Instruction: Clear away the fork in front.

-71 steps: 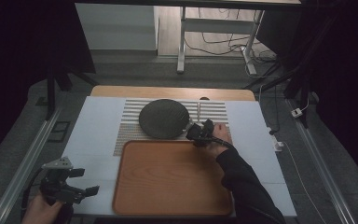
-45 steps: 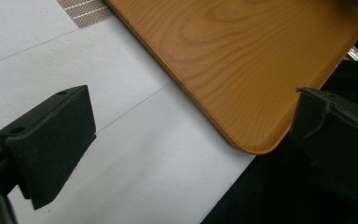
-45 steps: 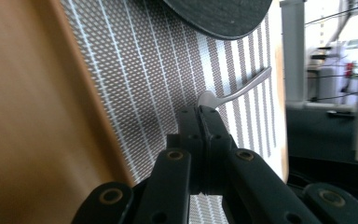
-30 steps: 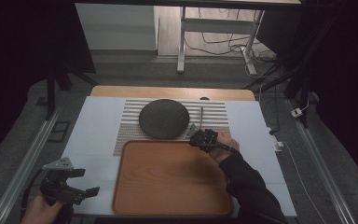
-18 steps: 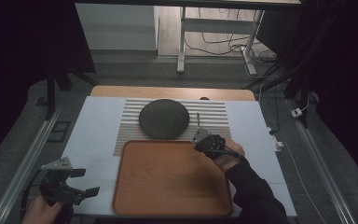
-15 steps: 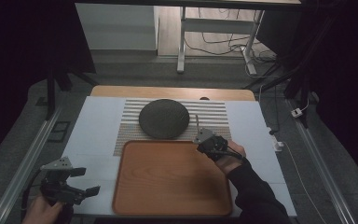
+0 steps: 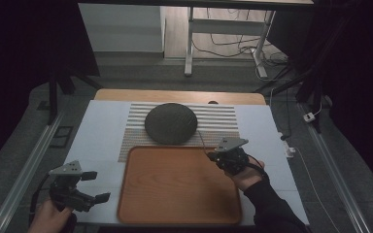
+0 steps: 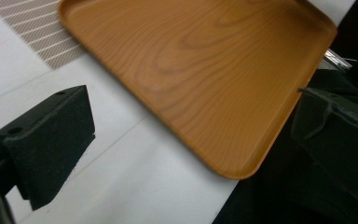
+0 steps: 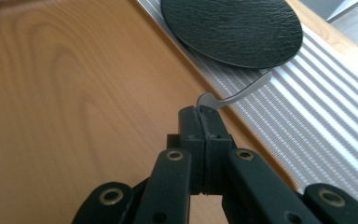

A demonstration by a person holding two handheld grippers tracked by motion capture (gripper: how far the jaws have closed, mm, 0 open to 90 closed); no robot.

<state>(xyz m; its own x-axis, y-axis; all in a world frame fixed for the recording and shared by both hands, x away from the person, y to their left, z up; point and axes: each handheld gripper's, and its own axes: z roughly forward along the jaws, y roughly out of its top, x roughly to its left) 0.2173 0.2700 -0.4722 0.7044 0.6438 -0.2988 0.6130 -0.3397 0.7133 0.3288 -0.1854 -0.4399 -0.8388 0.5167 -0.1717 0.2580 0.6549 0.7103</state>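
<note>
A dark round plate (image 7: 170, 123) lies on a striped placemat (image 7: 223, 116), just behind a wooden tray (image 7: 175, 184). My right gripper (image 7: 213, 156) hovers at the tray's far right rim, shut on the end of a thin grey metal utensil (image 7: 201, 141). In the right gripper view the jaws (image 9: 200, 114) pinch the utensil's handle (image 9: 242, 91), which curves out toward the plate (image 9: 233, 28); its far end is hidden under the plate's rim. My left gripper (image 7: 85, 187) rests open at the front left, off the tray (image 8: 205, 56), with nothing between its jaws.
A white mat (image 7: 97, 131) covers the table around the placemat and tray. The table's wooden back edge (image 7: 179, 95) lies behind the plate. Metal rails (image 7: 24, 170) run along both sides of the table. The person's dark sleeve (image 7: 272, 204) reaches in from the bottom right.
My right gripper has drawn back from beside the plate toward the tray's right rim, carrying the utensil with it. The left gripper has stayed put.
</note>
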